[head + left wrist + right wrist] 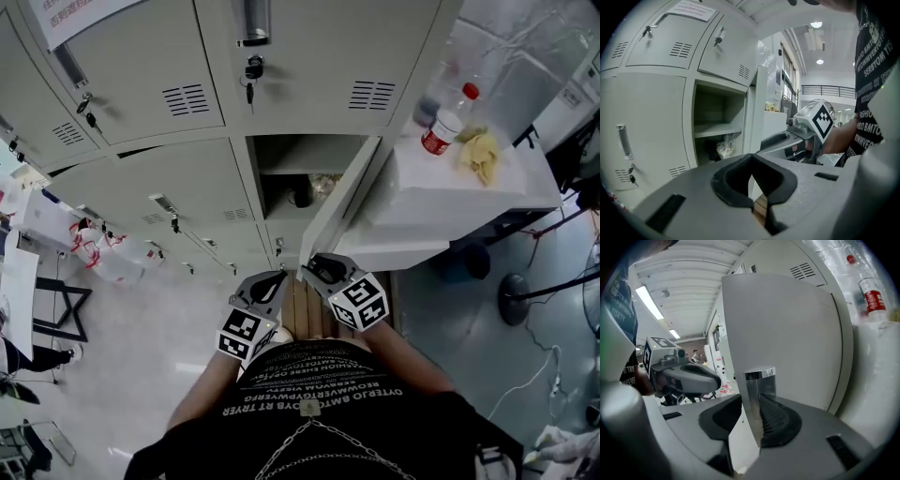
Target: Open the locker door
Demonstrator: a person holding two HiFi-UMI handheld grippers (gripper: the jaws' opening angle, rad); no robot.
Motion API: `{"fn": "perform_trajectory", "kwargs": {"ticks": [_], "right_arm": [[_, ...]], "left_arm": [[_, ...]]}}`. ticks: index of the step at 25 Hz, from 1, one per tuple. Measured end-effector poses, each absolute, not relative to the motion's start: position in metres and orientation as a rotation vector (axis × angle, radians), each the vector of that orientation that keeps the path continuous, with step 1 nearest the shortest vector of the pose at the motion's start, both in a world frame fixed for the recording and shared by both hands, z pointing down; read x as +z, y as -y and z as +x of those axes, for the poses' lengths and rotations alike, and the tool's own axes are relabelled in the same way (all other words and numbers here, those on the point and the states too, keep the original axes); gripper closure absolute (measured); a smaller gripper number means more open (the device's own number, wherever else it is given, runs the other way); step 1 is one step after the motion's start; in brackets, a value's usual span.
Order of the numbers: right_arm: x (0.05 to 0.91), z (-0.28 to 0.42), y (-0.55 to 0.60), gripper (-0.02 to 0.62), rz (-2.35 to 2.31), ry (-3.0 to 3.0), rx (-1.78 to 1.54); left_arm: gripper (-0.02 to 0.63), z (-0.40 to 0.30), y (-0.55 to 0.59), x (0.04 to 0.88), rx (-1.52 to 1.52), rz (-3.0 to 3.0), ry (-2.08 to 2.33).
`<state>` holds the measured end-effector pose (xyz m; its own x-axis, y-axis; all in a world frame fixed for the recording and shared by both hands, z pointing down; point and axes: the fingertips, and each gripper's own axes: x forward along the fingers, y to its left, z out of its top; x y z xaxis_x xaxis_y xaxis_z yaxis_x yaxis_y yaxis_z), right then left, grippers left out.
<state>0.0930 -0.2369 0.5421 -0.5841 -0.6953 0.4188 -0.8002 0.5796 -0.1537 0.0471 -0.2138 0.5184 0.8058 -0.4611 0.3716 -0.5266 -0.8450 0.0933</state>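
While the locker door [342,199] stands swung out, you are late in the pull.
Head view: the door juts edge-on towards you from its open compartment [298,183], with the right gripper [314,267] at its free edge and the left gripper [272,283] just beside. Left gripper view: those jaws sit drawn together on nothing (idle, I judge). Right gripper view: the jaws clamp the chrome handle [759,390]. Next, I judge, follow the hinge's arc, then let go cleanly.
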Motion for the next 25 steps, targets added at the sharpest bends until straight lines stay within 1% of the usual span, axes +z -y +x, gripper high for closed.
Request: {"fn": "perform_trajectory", "kwargs": {"ticks": [13,25], "right_arm": [[0.542,0.149,0.189,0.477,1.122,2.573,0.454],[0.545,0.202,0.164,0.471,1.137,2.595,0.603]], "left_arm": [[0.612,0.101,0.178,0.503,0.515,2.809,0.801],[0.612,0.112,0.137,0.508,0.566,2.751,0.892]]}}
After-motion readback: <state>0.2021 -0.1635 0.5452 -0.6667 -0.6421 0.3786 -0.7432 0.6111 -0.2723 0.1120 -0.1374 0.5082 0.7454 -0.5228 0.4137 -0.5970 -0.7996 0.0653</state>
